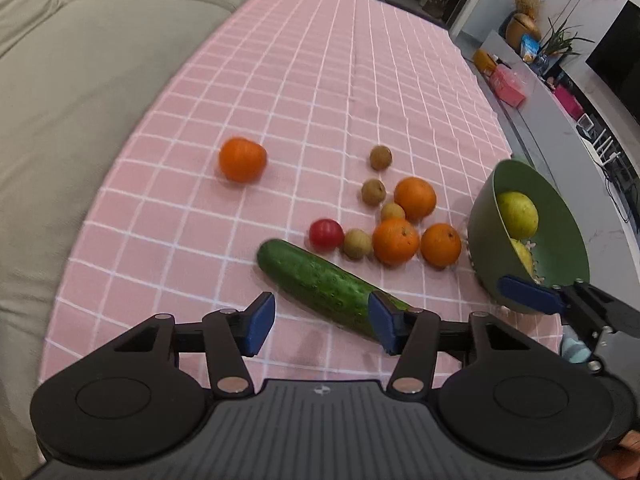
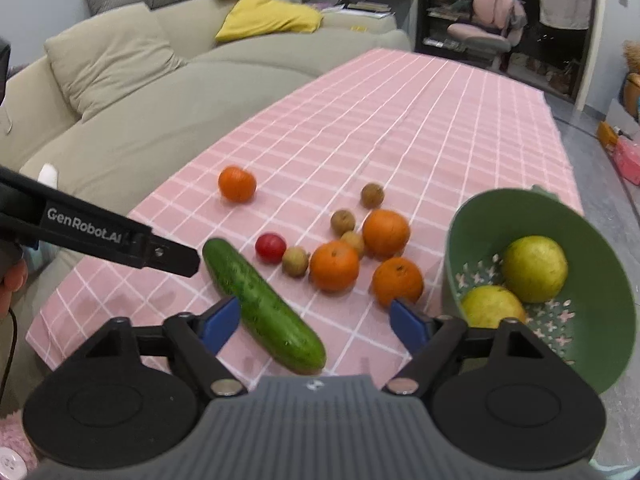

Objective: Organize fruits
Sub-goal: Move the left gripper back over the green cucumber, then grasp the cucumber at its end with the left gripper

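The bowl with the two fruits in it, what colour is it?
The bowl is green, clearest in the right wrist view.

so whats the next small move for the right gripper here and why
Probably ease the right gripper forward and right until its open jaws straddle the nearest round orange, then close. It holds nothing, that orange sits just ahead of its right finger beside the green plastic colander bowl, which holds only two yellow-green fruits.

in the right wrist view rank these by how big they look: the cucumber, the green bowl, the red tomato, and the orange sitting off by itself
1. green bowl
2. cucumber
3. lone orange
4. red tomato

The bowl and cucumber lie nearest the camera, which inflates them. The lone orange is farthest back, so it probably looks smaller than it is.
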### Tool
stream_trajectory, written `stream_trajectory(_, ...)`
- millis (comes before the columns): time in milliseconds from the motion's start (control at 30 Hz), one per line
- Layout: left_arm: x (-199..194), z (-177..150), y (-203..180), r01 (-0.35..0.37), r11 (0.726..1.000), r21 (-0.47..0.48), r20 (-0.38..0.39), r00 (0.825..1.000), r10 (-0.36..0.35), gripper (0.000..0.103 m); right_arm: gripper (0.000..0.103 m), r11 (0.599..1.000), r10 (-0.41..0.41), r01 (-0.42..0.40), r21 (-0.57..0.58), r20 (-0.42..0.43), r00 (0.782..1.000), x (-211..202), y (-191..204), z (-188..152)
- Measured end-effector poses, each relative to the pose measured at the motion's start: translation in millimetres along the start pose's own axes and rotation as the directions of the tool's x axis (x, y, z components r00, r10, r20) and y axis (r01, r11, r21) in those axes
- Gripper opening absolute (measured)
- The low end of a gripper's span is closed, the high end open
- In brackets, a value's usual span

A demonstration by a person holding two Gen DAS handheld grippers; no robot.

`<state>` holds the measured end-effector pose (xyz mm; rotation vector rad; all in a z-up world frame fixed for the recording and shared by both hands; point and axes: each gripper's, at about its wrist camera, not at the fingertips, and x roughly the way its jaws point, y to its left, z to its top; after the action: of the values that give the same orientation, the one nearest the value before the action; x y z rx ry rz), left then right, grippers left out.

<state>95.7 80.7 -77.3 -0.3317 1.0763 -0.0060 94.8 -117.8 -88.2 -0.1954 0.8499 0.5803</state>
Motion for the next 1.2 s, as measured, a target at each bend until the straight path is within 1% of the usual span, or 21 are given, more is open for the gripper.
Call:
stream_trajectory(33, 3.4, -1.8, -1.0, 0.009, 1.0, -0.012, -0.008, 1.0, -0.009, 0.063, 0.075, 1.0, -0.006, 0.006, -0.007, -0.009, 1.0, 3.0, -0.4, -1.8)
stream_trajectory(100, 11.6, -4.5, -4.3, 0.019, 0.999, -0.042, -0.021, 1.0, -0.02, 0.063, 0.064, 0.999, -0.035, 0.034, -0.026, -0.033, 0.999, 9.7, -1.2, -5.4)
stream_trajectory(133, 14.7, -6.2, -4.9, 0.017, 0.998, -0.058, -0.025, 1.0, -0.018, 0.063, 0.056, 0.998, -0.049, 0.047, -0.033, -0.046, 0.998, 13.1, -2.6, -6.4)
stream_trajectory(167, 18.3, -7.2, -5.4, 0.014, 0.997, -0.077, -0.03, 0.999, -0.017, 0.063, 0.049, 0.998, -0.061, 0.059, -0.035, -0.059, 0.996, 16.6, -4.6, -7.2)
stream_trajectory(200, 21.2, -8.5, -5.4, 0.014, 0.995, -0.094, -0.033, 0.999, -0.017, 0.063, 0.048, 0.997, -0.069, 0.067, -0.034, -0.068, 0.995, 19.2, -7.2, -8.9)
stream_trajectory(333, 31.5, -10.7, -5.9, 0.03, 0.985, -0.172, -0.043, 0.998, -0.037, 0.064, 0.046, 0.994, -0.1, 0.096, -0.051, -0.083, 0.991, 27.2, -14.8, -14.0)
stream_trajectory(433, 38.8, -9.0, -6.0, 0.055, 0.968, -0.244, -0.047, 0.997, -0.068, 0.068, 0.046, 0.992, -0.11, 0.103, -0.071, -0.099, 0.989, 36.2, -16.1, -15.7)
stream_trajectory(467, 41.8, -7.8, -6.4, 0.054, 0.963, -0.265, -0.051, 0.996, -0.07, 0.069, 0.044, 0.992, -0.111, 0.103, -0.076, -0.105, 0.988, 38.8, -16.1, -16.4)
stream_trajectory(533, 48.5, -6.7, -8.8, 0.038, 0.955, -0.293, -0.062, 0.996, -0.059, 0.069, 0.043, 0.99, -0.112, 0.101, -0.1, -0.11, 0.988, 43.0, -14.0, -18.1)
stream_trajectory(667, 60.6, -4.7, -15.4, 0.008, 0.954, -0.3, -0.092, 0.995, -0.037, 0.069, 0.043, 0.984, -0.122, 0.107, -0.14, -0.099, 0.988, 45.8, -11.0, -19.8)
stream_trajectory(767, 66.3, -4.5, -19.9, -0.014, 0.955, -0.298, -0.101, 0.995, -0.016, 0.072, 0.042, 0.981, -0.131, 0.114, -0.158, -0.096, 0.987, 47.5, -9.3, -20.0)
stream_trajectory(833, 70.6, -4.3, -21.8, -0.034, 0.956, -0.292, -0.115, 0.993, 0.0, 0.072, 0.042, 0.98, -0.133, 0.117, -0.16, -0.097, 0.986, 47.9, -9.0, -19.7)
stream_trajectory(933, 74.1, -3.7, -20.7, -0.038, 0.954, -0.297, -0.127, 0.992, 0.0, 0.074, 0.042, 0.982, -0.132, 0.116, -0.151, -0.101, 0.986, 47.7, -9.9, -18.7)
stream_trajectory(967, 74.2, -3.1, -20.0, -0.032, 0.953, -0.3, -0.131, 0.991, -0.008, 0.069, 0.042, 0.982, -0.131, 0.115, -0.147, -0.102, 0.986, 47.6, -10.0, -18.6)
stream_trajectory(1067, 72.1, -2.2, -19.1, -0.031, 0.955, -0.296, -0.146, 0.989, -0.013, 0.063, 0.042, 0.986, -0.117, 0.103, -0.129, -0.109, 0.987, 45.5, -10.0, -18.8)
stream_trajectory(1133, 68.9, -1.1, -20.6, -0.044, 0.964, -0.264, -0.153, 0.988, 0.003, 0.058, 0.043, 0.989, -0.099, 0.084, -0.122, -0.123, 0.987, 45.0, -8.7, -18.8)
stream_trajectory(1200, 64.9, 0.9, -22.3, -0.064, 0.973, -0.22, -0.168, 0.985, 0.027, 0.047, 0.043, 0.992, -0.058, 0.043, -0.119, -0.131, 0.99, 42.6, -4.0, -18.2)
